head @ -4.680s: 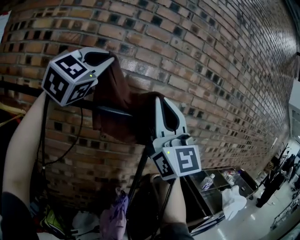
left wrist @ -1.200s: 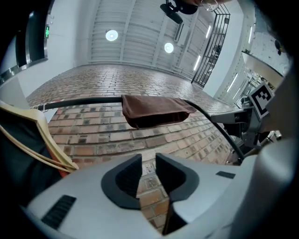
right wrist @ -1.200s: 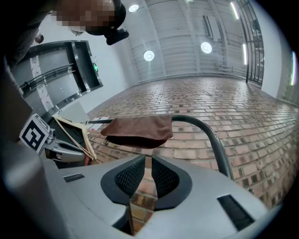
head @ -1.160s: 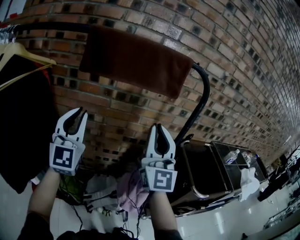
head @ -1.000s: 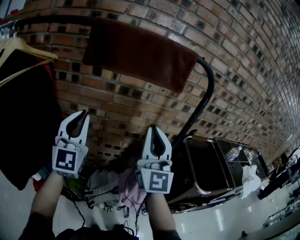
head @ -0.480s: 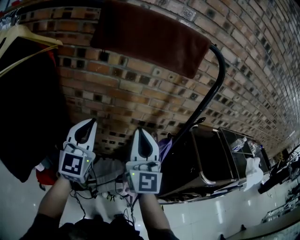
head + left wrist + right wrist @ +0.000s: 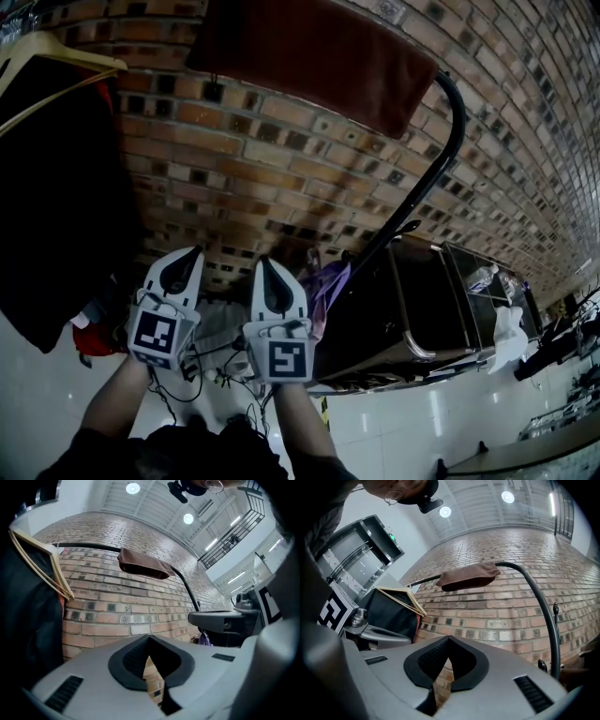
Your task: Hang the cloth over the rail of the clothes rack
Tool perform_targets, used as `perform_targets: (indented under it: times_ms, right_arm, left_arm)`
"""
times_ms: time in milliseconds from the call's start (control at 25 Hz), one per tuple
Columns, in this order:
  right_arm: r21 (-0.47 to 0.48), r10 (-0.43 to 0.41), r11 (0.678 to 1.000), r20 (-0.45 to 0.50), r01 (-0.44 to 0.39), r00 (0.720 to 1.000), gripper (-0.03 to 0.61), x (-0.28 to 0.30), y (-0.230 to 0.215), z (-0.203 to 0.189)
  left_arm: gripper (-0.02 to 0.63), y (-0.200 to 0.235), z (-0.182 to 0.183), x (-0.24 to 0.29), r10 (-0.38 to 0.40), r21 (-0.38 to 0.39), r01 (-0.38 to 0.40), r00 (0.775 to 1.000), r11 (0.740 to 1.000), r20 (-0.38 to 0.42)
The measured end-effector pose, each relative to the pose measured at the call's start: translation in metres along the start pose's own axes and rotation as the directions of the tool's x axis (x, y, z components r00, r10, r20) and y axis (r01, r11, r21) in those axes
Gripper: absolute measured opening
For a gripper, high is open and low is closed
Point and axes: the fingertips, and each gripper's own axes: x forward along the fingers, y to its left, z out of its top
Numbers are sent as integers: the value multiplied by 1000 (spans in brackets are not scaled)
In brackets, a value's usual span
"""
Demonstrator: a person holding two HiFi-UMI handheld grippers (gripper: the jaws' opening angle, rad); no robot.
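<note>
A dark brown cloth [image 7: 314, 52] hangs folded over the black rail [image 7: 441, 159] of the clothes rack, in front of a brick wall. It also shows in the left gripper view as the cloth [image 7: 142, 564] and in the right gripper view as the cloth [image 7: 468, 578]. My left gripper [image 7: 190, 253] and right gripper [image 7: 263, 263] are side by side well below the cloth, close to my body. Both are shut, tips touching, with nothing between them. In their own views the left gripper [image 7: 149, 639] and right gripper [image 7: 449, 639] point up at the wall.
A black garment on a wooden hanger [image 7: 56, 141] hangs at the left of the rail. A dark metal cart [image 7: 412, 309] stands at the right, by the rack's curved post. Cables, a purple cloth [image 7: 323, 281] and bags lie on the floor at the wall's foot.
Both grippers have let go of the cloth, dropped away from the rail and drawn closer together. Their jaws have closed from slightly apart to shut. The cloth stays on the rail.
</note>
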Motion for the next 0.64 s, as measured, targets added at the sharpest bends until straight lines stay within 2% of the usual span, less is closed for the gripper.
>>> perform_targets:
  times_ms: [160, 640]
  right_arm:
    - [3, 9, 1000, -30, -9, 1000, 29, -6, 0, -6]
    - [-29, 1, 1000, -30, -2, 1000, 29, -6, -9, -1]
  left_arm:
    - [8, 0, -2, -4, -1, -25, 1, 1000, 1000, -13]
    - [8, -5, 1, 1, -5, -10, 5, 1000, 1000, -22]
